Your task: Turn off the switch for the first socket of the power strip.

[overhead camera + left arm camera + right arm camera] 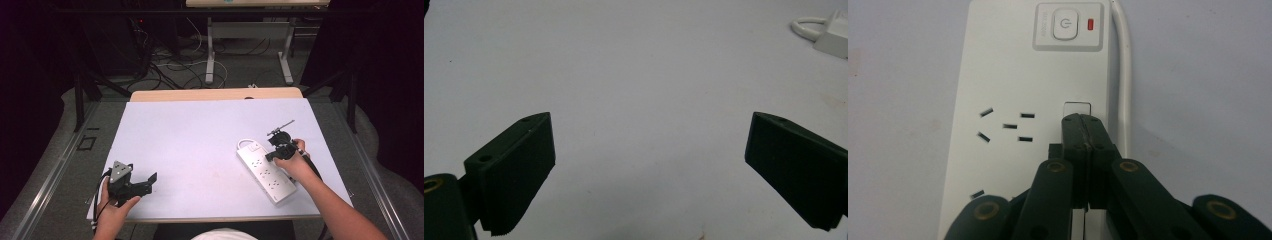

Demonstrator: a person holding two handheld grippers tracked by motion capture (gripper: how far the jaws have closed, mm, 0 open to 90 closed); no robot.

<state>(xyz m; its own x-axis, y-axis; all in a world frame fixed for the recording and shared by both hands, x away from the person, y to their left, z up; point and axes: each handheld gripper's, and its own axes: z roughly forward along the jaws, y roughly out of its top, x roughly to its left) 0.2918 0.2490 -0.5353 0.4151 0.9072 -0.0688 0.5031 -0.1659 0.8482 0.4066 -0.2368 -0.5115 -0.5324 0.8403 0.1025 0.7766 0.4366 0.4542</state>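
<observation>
Long white plastic power strip [265, 171] at 4 o'clock on white desk [200, 140]; right gripper [1083, 120] pressed together, tips on it. Left gripper [649, 165] at 8 o'clock, spread wide.

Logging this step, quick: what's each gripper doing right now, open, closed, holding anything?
Left gripper: open, holding nothing, over bare table.
Right gripper: closed, nothing between the jaws, tips over the power strip.
</observation>
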